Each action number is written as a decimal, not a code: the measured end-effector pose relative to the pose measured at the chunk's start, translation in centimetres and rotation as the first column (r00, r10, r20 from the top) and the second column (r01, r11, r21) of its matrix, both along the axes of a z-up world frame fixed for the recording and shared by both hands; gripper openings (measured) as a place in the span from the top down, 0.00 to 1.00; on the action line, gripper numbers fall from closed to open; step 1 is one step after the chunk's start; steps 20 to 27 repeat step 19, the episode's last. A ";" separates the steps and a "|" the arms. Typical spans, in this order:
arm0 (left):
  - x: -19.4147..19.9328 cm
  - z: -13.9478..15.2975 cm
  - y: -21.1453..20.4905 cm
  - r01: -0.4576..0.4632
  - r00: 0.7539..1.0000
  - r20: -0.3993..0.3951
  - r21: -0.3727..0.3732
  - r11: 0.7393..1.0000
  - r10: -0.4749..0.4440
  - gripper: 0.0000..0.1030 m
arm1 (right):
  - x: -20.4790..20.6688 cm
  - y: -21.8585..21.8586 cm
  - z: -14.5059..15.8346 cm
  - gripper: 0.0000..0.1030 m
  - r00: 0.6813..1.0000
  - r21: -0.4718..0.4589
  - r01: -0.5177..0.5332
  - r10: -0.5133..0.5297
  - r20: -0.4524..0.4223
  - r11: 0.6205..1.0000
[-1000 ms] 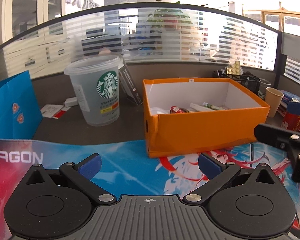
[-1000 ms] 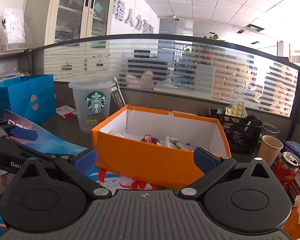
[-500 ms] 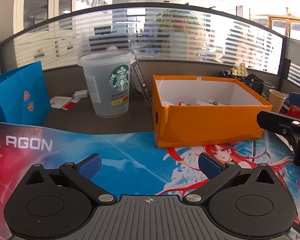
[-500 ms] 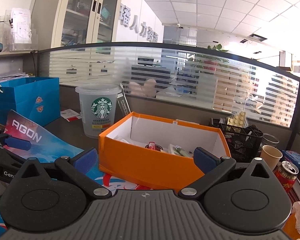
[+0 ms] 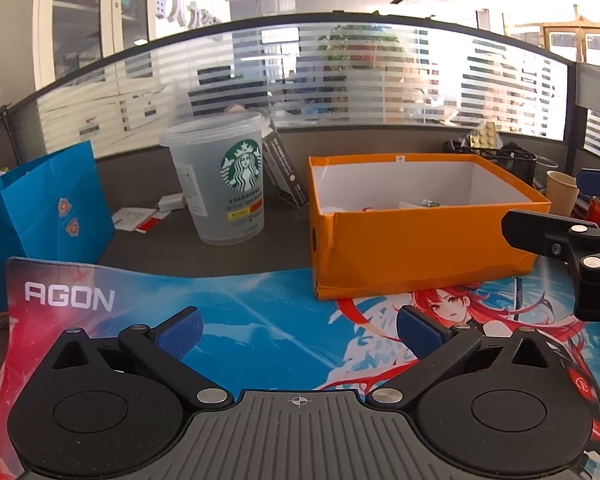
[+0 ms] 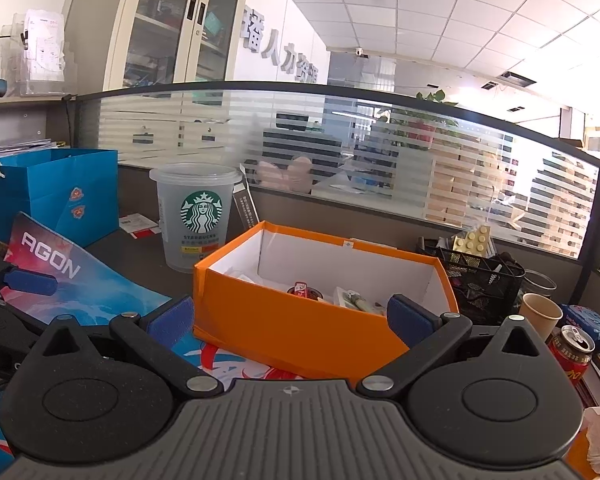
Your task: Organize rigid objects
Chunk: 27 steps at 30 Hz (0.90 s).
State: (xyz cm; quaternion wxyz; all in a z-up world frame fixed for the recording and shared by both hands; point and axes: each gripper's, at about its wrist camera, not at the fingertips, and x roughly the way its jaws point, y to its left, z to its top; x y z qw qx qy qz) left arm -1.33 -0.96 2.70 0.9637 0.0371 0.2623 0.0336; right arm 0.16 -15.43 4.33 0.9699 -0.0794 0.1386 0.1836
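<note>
An orange box with white inner walls stands at the far edge of the printed desk mat; several small items lie inside it. My left gripper hovers open over the mat, well short of the box, nothing between its blue pads. My right gripper is open and empty too, raised in front of the box. Part of the right gripper shows at the right edge of the left wrist view.
A large clear Starbucks cup stands left of the box. A blue paper bag sits at far left. On the right are a paper cup, a red can and a black mesh organiser. A glass partition closes off the back.
Both grippers have drawn back and risen away from the box, so the box looks smaller and more of the mat shows. Both stayed open and empty.
</note>
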 end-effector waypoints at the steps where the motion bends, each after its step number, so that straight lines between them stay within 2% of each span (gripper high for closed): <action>1: -0.1 0.0 -0.1 -0.002 1.000 0.008 0.004 1.000 0.002 0.00 | 0.0 0.0 0.0 0.00 1.000 0.000 0.000 0.000 0.000 1.000; 4: -0.1 0.1 -0.1 0.024 1.000 -0.003 -0.017 1.000 -0.024 0.00 | 0.0 0.0 0.0 0.00 1.000 -0.001 -0.002 0.002 0.000 1.000; 7: -0.2 0.2 0.5 0.057 0.998 -0.024 -0.107 0.993 -0.060 0.00 | 0.0 0.0 0.0 0.00 1.000 -0.001 -0.001 0.001 0.000 1.000; 10: -0.6 0.0 1.5 0.089 0.996 0.011 -0.215 0.973 -0.089 0.00 | 0.0 0.0 -0.1 0.00 1.000 -0.001 -0.001 0.001 0.001 1.000; 12: -0.7 -0.2 1.9 0.091 0.996 0.020 -0.248 0.964 -0.089 0.00 | 0.0 -0.1 0.0 0.00 1.000 0.007 -0.001 0.001 0.000 1.000; 17: -0.8 -0.4 1.6 0.046 0.999 0.038 -0.214 0.976 -0.039 0.00 | 0.0 0.1 -0.1 0.00 1.000 0.002 -0.002 0.002 0.004 1.000; 27: -0.9 -0.3 1.6 0.044 0.999 0.036 -0.203 0.978 -0.037 0.00 | -0.1 0.1 -0.1 0.00 1.000 0.002 -0.006 0.006 0.006 1.000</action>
